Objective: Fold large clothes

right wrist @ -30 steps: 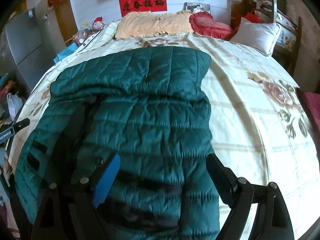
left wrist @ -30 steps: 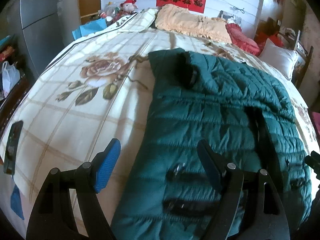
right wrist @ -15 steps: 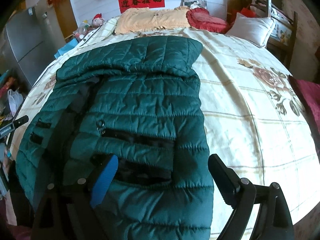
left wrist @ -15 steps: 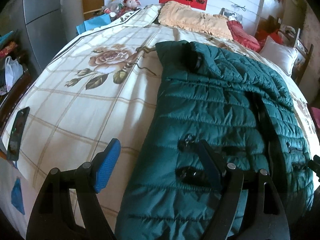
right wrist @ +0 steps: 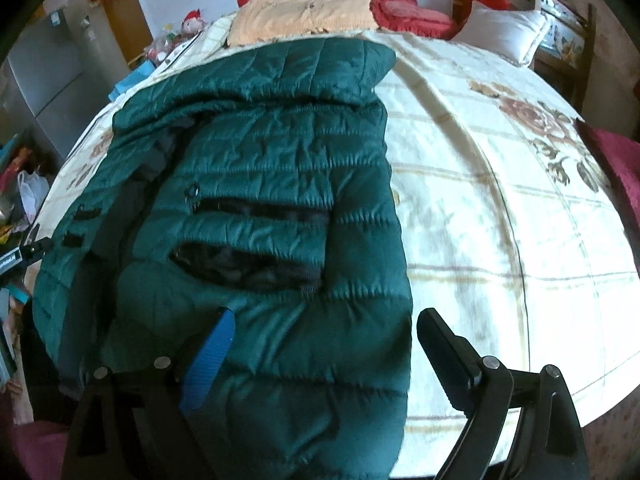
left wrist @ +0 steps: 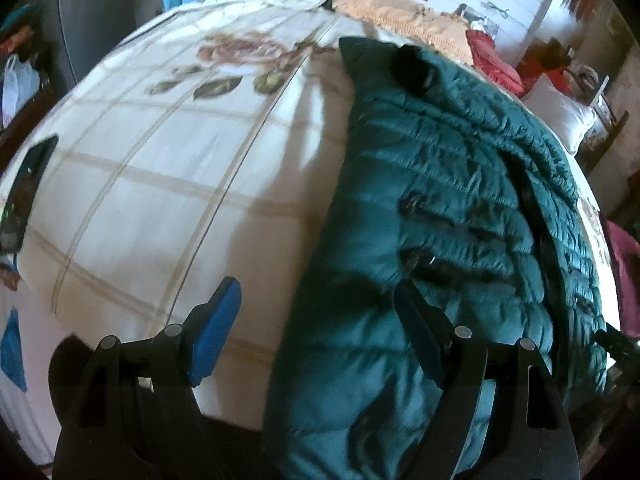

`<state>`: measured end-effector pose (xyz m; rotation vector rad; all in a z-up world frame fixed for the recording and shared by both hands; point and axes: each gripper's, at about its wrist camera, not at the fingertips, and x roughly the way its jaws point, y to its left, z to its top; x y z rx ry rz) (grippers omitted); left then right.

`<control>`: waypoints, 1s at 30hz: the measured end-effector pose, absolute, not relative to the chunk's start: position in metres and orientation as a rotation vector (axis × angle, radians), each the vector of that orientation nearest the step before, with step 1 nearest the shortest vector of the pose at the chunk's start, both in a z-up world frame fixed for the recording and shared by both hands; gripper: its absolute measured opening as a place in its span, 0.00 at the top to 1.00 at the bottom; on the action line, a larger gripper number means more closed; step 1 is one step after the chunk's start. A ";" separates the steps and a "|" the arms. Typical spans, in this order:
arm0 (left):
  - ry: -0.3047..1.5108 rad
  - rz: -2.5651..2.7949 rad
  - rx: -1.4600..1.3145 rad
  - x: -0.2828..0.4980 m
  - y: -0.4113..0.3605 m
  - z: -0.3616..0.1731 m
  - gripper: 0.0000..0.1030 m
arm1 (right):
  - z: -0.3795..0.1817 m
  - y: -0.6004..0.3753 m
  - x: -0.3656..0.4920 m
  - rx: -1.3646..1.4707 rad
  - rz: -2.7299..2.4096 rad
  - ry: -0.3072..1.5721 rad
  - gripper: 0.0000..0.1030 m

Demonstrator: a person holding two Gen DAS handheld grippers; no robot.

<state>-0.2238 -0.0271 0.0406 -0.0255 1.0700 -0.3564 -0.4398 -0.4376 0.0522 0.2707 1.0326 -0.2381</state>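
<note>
A dark green quilted puffer jacket (left wrist: 448, 184) lies lengthwise on the bed, its hem hanging over the near edge; it also shows in the right wrist view (right wrist: 280, 184), with two open black zip pockets (right wrist: 256, 240). My left gripper (left wrist: 318, 320) is open and empty, over the jacket's left hem edge. My right gripper (right wrist: 324, 340) is open and empty, over the jacket's right hem corner. The far collar end is folded over.
The bed has a cream floral checked quilt (left wrist: 160, 152). An orange blanket (right wrist: 304, 16), a red cushion (right wrist: 404, 8) and a white pillow (right wrist: 504, 28) lie at its head. A dark phone (left wrist: 24, 192) lies at the left bed edge. A grey cabinet (right wrist: 44, 76) stands left.
Both grippers have drawn back toward the foot of the bed, so more of the jacket's hem and the bed edge is in view. Both stay open.
</note>
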 end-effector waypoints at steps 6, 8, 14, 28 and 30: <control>1.126 -0.395 -0.077 -0.235 -0.015 0.031 0.23 | 0.043 -0.441 -0.458 0.360 -0.182 1.065 0.11; 1.136 -0.410 -0.071 -0.237 -0.018 0.029 0.23 | 0.038 -0.442 -0.463 0.413 -0.155 1.077 0.11; 1.156 -0.436 -0.047 -0.244 -0.021 0.023 0.23 | 0.040 -0.437 -0.472 0.450 -0.098 1.062 0.11; 1.159 -0.443 -0.018 -0.252 -0.027 0.023 0.23 | 0.034 -0.432 -0.469 0.447 -0.029 1.061 0.08; 1.157 -0.443 -0.013 -0.252 -0.028 0.023 0.23 | 0.034 -0.433 -0.468 0.459 -0.025 1.054 0.08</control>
